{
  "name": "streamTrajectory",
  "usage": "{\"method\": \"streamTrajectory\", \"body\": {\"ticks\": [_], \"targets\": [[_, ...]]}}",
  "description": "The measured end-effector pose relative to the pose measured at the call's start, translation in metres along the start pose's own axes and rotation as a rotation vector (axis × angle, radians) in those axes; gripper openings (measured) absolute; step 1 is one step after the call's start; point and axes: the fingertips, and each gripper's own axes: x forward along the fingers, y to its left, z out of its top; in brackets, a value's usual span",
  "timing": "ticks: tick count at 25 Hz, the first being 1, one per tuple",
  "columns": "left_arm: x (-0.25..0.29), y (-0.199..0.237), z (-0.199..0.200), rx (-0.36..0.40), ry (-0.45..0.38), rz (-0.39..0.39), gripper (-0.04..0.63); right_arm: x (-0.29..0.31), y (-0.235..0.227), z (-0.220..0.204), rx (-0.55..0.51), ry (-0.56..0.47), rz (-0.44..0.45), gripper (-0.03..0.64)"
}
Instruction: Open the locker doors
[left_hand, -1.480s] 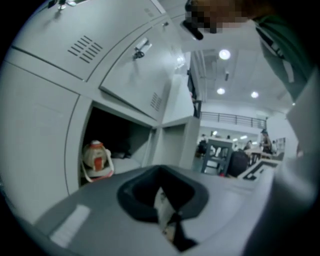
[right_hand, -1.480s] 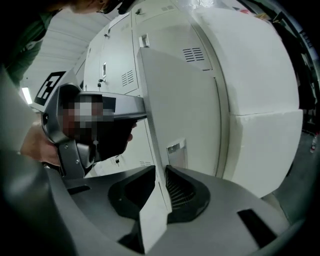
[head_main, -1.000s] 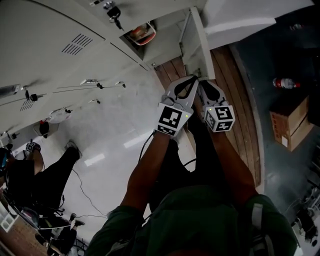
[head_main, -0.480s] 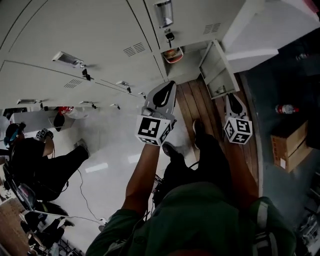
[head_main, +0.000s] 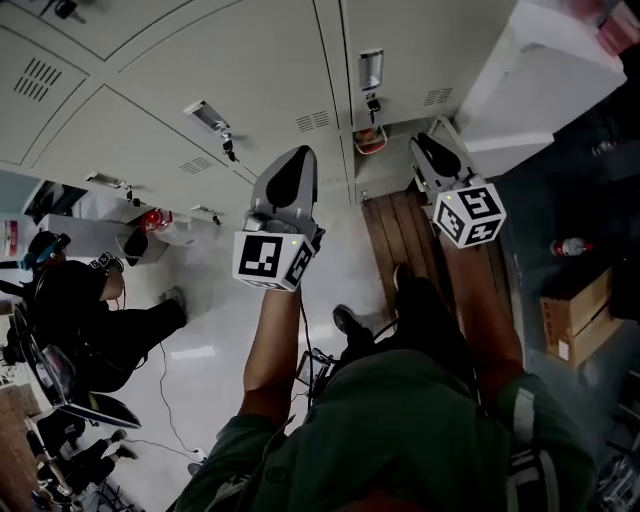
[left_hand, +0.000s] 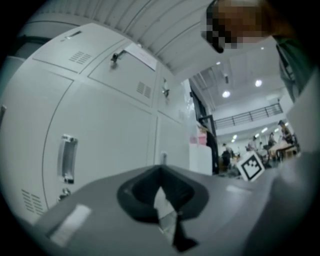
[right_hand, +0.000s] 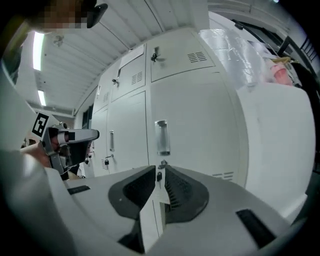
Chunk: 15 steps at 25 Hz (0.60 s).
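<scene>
Grey locker doors fill the top of the head view, each with a recessed handle and a key below it. My left gripper is raised in front of the middle column, clear of the doors, jaws shut and empty. In its own view the left gripper faces a shut door with a handle. My right gripper hangs near the low open compartment. The right gripper shows a narrow gap between its jaws, in line with a handle, holding nothing.
A tall white cabinet stands right of the lockers. A wooden platform lies under my feet. A cardboard box and a red bottle sit on the floor at right. A seated person is at left.
Both grippers rose from the low open locker door and moved apart, the left one leftward. The view tilted up, showing more locker doors.
</scene>
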Motion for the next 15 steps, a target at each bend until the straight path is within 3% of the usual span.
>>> {"method": "streamTrajectory", "body": {"ticks": [6,15], "targets": [[-0.001,0.018,0.042,0.044,-0.039,0.020,-0.014,0.044,0.019,0.051,-0.028,-0.028,0.073,0.055],[0.023,0.031,0.064,0.071,-0.041,0.000,-0.014,0.101,0.022,0.078,-0.039,0.004,0.119,0.055]]}}
